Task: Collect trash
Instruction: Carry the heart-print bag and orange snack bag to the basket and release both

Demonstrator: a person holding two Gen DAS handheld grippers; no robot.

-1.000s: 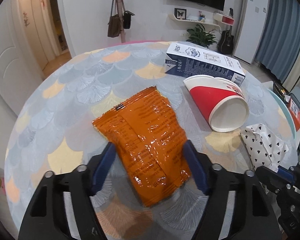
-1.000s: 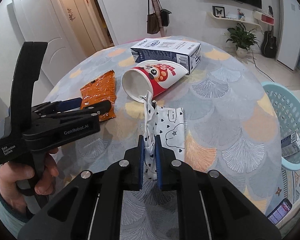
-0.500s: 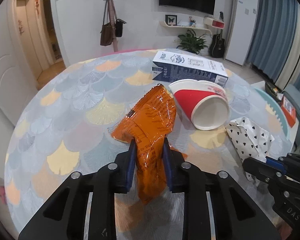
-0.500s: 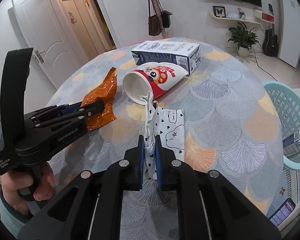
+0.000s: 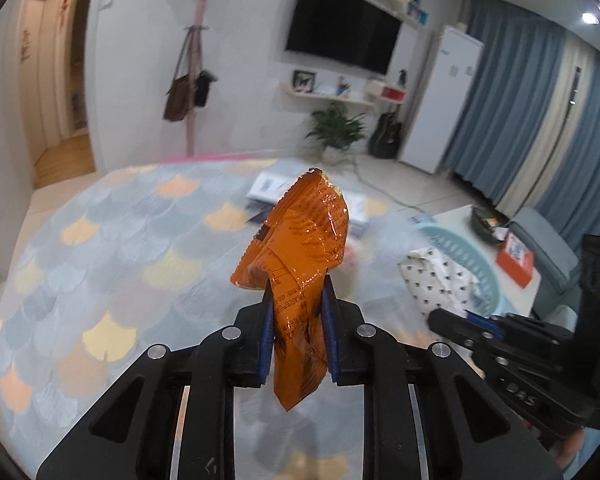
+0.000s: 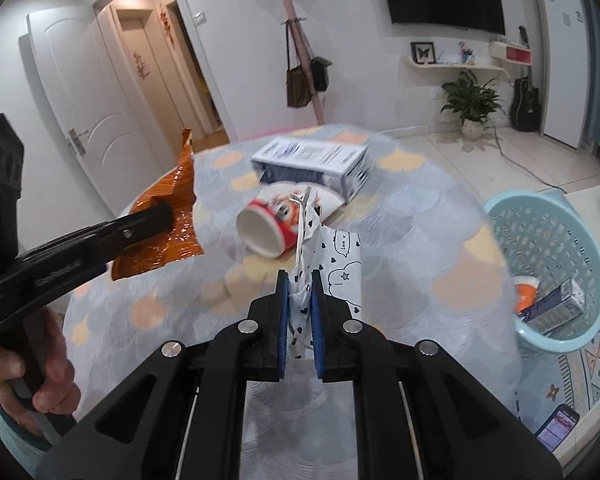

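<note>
My left gripper (image 5: 297, 300) is shut on an orange snack wrapper (image 5: 300, 236) and holds it up above the round table; the wrapper also shows in the right wrist view (image 6: 172, 216). My right gripper (image 6: 299, 292) is shut on a white paper bag with black hearts (image 6: 332, 264), lifted off the table; the bag also shows in the left wrist view (image 5: 440, 280). A light blue trash basket (image 6: 548, 224) stands on the floor to the right of the table, with a carton and a cup inside.
A red and white paper cup (image 6: 276, 220) lies on its side on the patterned table (image 6: 420, 240), with a blue and white carton (image 6: 312, 160) behind it. A phone (image 6: 556, 426) lies on the floor rug. A sofa (image 5: 548, 248) stands at the right.
Both grippers have risen from the table. The left one lifted the orange wrapper clear of the surface, and the right one lifted the heart-print bag.
</note>
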